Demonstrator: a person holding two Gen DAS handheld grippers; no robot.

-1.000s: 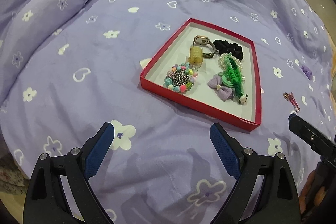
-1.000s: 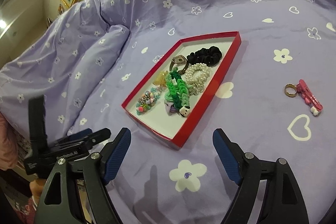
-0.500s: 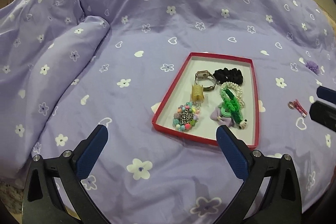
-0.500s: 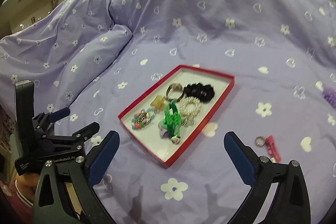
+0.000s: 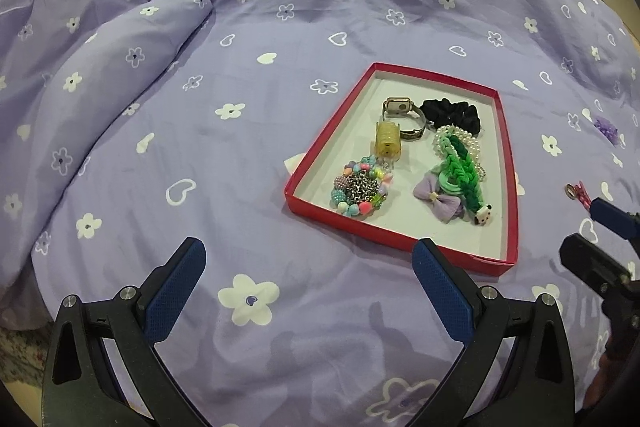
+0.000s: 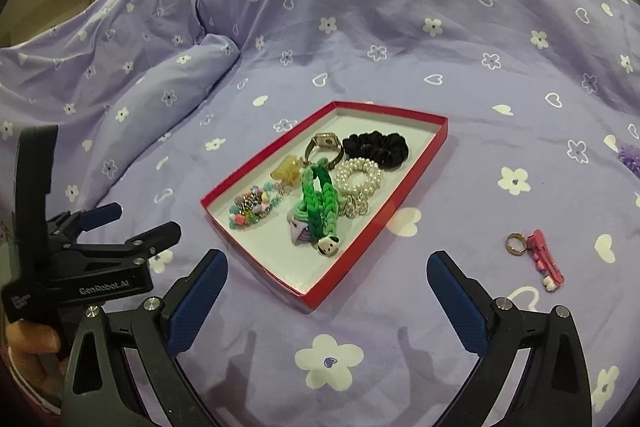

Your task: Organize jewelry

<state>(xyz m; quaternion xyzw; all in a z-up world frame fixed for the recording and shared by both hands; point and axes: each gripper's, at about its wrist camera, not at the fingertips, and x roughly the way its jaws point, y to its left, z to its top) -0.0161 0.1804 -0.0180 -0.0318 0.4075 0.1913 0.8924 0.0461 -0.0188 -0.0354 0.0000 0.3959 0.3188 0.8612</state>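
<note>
Presently, the shallow red cardboard tray with a white floor [image 5: 507,163] [image 6: 416,169] lies flat on the lilac bed cover printed with white flowers and hearts [image 5: 248,163] [image 6: 460,59]. It sits ahead of both pairs of fingers and touches neither. The left gripper [image 5: 306,293] stands with its blue-padded fingers [image 5: 176,291] spread wide and nothing between them; the tray's near rim lies just beyond its right-hand fingertip. The right gripper [image 6: 326,297] is likewise fully spread and empty, the tray's near corner lying between and beyond its fingers [image 6: 456,299].

The tray's long axis runs away from the left camera; in the right wrist view it runs diagonally toward the upper right.

Inside lie a square-faced wristwatch [image 5: 402,115] [image 6: 325,147], a black fabric scrunchie [image 5: 452,113] [image 6: 376,147], a yellow translucent hair claw [image 5: 387,139] [image 6: 286,169], a white pearl bracelet [image 6: 356,181], a braided green band ending in a small white charm [image 5: 464,175] [image 6: 320,207], a lilac bow clip [image 5: 436,197] and a pastel bead bracelet [image 5: 360,189] [image 6: 252,209].

Outside the tray, on the cover, rest a small metal ring [image 6: 514,242] touching a pink hair clip [image 6: 544,259], and farther off a purple item [image 5: 606,129] [image 6: 630,155] too small to identify.
</note>
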